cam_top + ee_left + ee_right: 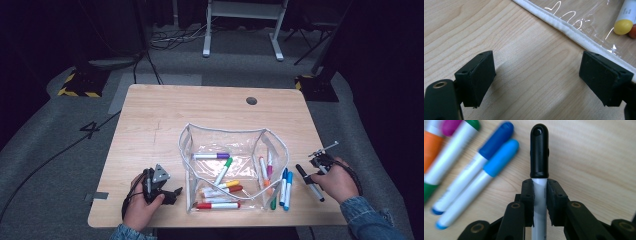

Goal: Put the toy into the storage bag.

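Note:
My right gripper (540,185) is shut on a white marker with a black cap (539,152); the cap juts out past the pads over the wood. In the high view this black marker (304,175) lies at the table's right side, with the right gripper (316,172) on its barrel. A clear pouch with a white rim (220,131) stands open in the middle and holds several coloured markers (222,171). My left gripper (172,194) rests to the left of the pouch. Its jaws are open over bare wood (537,72), beside the pouch's rim (574,35).
A dark blue marker (496,141) and a light blue marker (500,157) lie side by side just left of the held one, beside the pouch's right wall (286,187). The table's front edge (215,223) is close to both hands. A round hole (251,100) sits at the back.

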